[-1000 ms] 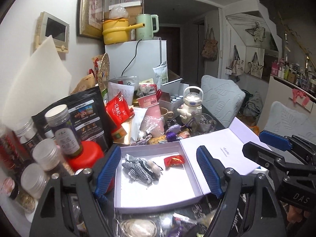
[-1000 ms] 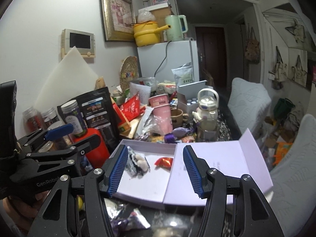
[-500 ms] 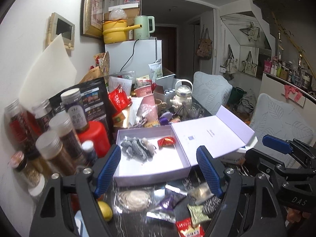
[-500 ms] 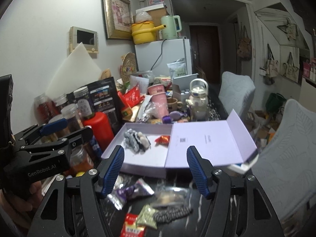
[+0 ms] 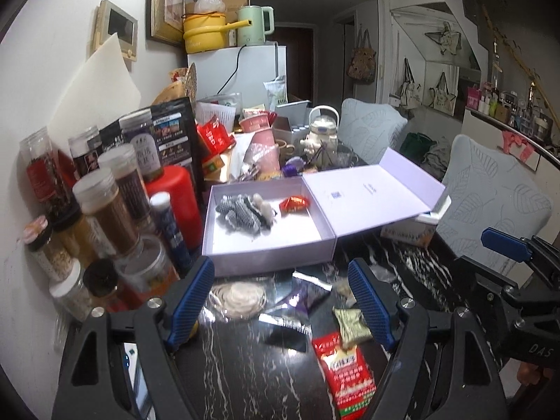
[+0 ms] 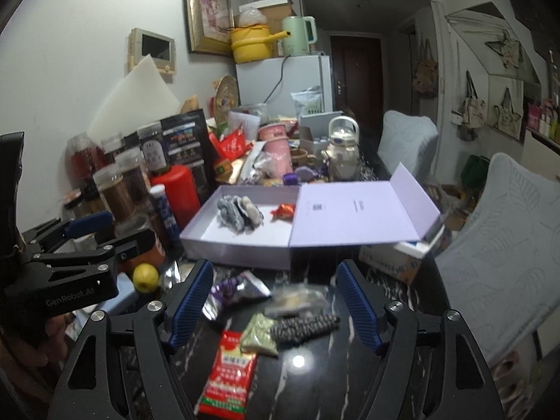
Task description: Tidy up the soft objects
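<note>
What mattered for my next reach was the grey knitted piece (image 6: 303, 326) on the dark marble table (image 6: 315, 385). It lay just ahead of my right gripper (image 6: 276, 302), between its two blue pads but nearer the right-hand one, its long axis running across the jaws and tilted slightly up to the right. Those jaws were opening, with nothing pressed between them. My left gripper (image 5: 285, 302) stood moderately open and empty, over scattered wrappers and well to the left of that piece, so I judged the right hand better placed. The open lilac box (image 6: 238, 245) sat just beyond, already holding a similar grey bundle (image 6: 238, 215) and a red wrapped sweet (image 6: 284, 211).
</note>
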`<control>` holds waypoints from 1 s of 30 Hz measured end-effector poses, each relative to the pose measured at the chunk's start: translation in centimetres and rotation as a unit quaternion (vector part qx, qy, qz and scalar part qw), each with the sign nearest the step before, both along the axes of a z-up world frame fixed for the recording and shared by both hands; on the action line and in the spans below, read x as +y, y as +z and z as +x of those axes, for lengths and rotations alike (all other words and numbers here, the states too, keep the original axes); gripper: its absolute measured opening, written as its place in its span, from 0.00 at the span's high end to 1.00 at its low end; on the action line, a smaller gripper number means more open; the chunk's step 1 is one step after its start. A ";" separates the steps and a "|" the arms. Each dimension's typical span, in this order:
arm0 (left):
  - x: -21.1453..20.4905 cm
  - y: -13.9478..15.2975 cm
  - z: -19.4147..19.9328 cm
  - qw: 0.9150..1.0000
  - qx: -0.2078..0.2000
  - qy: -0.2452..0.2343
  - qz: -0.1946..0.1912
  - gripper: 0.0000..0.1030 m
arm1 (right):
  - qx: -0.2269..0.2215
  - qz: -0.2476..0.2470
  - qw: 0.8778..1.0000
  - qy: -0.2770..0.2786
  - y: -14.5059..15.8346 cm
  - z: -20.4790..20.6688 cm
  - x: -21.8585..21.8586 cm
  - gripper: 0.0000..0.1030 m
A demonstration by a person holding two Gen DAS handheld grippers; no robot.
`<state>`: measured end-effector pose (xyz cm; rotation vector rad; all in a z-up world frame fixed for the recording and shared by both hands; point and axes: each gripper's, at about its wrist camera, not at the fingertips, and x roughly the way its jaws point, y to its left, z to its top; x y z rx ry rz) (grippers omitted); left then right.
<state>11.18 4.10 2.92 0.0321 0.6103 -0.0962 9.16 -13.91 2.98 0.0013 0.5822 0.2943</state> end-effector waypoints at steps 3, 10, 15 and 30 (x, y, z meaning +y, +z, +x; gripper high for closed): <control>0.2 -1.1 -0.4 1.000 0.012 -0.003 -0.009 0.23 | 0.013 -0.002 1.000 -0.002 -1.1 -0.5 -0.1 0.25; -0.2 -4.6 -1.1 0.998 0.059 -0.022 -0.021 0.23 | 0.038 -0.017 0.999 -0.001 -3.7 -1.7 0.0 0.25; -1.1 -7.4 -1.6 0.996 0.083 -0.032 -0.021 0.23 | 0.071 -0.010 0.997 0.012 -6.5 -2.2 0.2 0.25; -5.7 -14.3 -1.4 0.981 0.175 -0.080 -0.021 0.23 | 0.162 -0.009 0.986 -0.038 -12.9 -2.6 -4.4 0.25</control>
